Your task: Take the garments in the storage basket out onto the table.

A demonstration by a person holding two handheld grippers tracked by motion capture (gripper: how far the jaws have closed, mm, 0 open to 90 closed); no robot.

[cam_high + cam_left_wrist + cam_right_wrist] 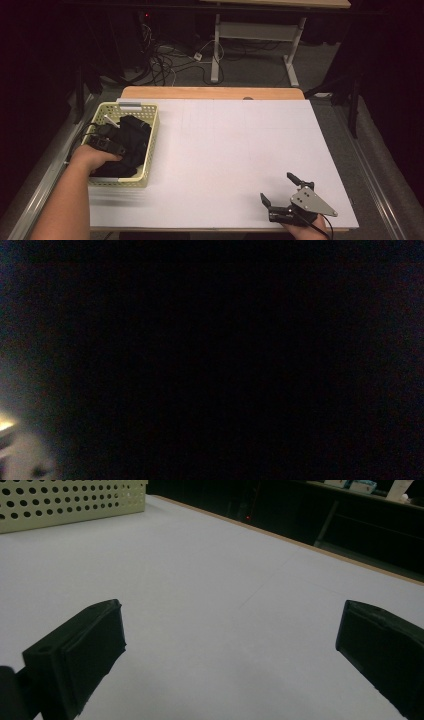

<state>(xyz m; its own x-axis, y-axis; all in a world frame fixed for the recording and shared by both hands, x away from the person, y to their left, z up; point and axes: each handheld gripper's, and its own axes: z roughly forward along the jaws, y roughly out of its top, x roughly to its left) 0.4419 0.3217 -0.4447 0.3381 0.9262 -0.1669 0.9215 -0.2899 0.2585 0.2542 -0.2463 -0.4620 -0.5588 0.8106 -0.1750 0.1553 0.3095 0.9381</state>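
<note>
— Fingers on the left gripper: what are they doing?
— They're down inside the pale yellow basket at the left edge of the tabletop, buried in the black cloth lying there. Whether they pinch it, I cannot tell; the left gripper view is dark.
— And the right gripper?
— Spread wide with nothing between its fingers, low over the white tabletop near the front right corner, well apart from the basket.
</note>
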